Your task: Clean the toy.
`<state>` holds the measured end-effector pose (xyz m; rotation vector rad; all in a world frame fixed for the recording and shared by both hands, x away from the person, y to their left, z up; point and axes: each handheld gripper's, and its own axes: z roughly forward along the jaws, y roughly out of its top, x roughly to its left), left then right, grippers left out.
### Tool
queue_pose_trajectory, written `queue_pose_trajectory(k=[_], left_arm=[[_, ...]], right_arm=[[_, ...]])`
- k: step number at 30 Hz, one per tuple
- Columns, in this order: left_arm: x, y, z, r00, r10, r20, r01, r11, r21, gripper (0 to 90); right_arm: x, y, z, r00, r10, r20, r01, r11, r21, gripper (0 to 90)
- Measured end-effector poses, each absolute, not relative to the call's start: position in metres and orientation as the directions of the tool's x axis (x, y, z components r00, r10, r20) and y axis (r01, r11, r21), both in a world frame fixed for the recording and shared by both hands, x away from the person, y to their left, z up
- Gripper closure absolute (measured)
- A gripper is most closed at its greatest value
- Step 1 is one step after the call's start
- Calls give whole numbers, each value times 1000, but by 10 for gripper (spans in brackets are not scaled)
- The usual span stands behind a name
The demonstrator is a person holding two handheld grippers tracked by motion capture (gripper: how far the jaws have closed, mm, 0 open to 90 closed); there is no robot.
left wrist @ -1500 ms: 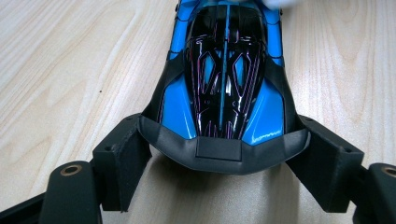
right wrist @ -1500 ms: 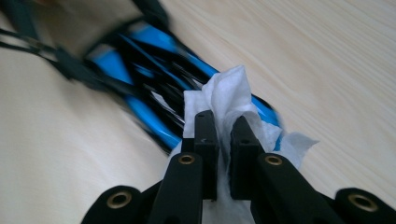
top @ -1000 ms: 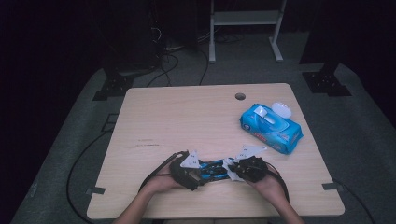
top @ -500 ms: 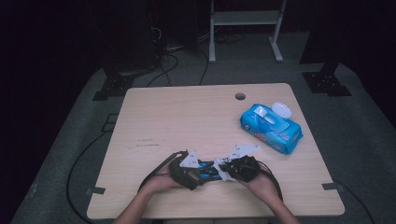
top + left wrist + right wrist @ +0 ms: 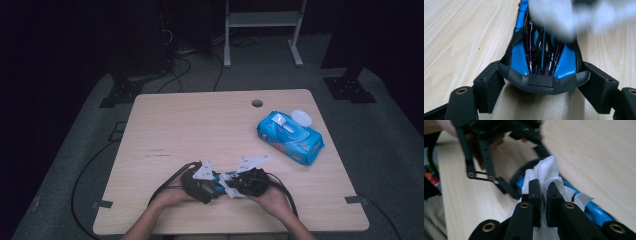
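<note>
Near the front edge of the table (image 5: 165, 125), the person holds two grippers close together. The left gripper (image 5: 541, 82) is clamped around the end of a shiny blue and black thing (image 5: 541, 55). It may be a toy or a small tool; its make is hard to tell. The black pads (image 5: 489, 86) press on both of its sides. The right gripper (image 5: 543, 195) is squeezed tight on a white wipe (image 5: 546, 170), and the wipe lies on the blue thing, touching it.

The blue thing looks hard and smooth, like plastic. It will likely be light, but its glossy skin may be slippery. So a good place to hold it is at the wide black end, where the left gripper has it now, with the pads on the two sides.

The wipe is soft and thin. It bends and folds with no effort and could tear if pulled hard. It is best pinched in a bunched-up part, as it is now, so a thick wad sits between the jaws.

Far off to the right on the table lies a blue pack of wipes (image 5: 290, 137), well apart from the hands.
</note>
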<state>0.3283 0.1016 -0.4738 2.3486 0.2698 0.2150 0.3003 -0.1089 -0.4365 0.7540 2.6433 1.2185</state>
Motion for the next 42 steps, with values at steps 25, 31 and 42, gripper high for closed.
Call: queue_pose_trajectory(k=[25,31,42], left_arm=[[329,101,-474,966,247,74,124,-696,707,240],[329,100,-474,966,247,76,123,-698,705,240],[329,100,-475,967,246,72,123,-694,709,241]], right_arm=[[314,-89,-448,-890,431,147,394,568,723,849],[315,-102,-440,-866,471,169,433,536,724,849],[319,-90,-448,-876,438,200,437,550,712,849]])
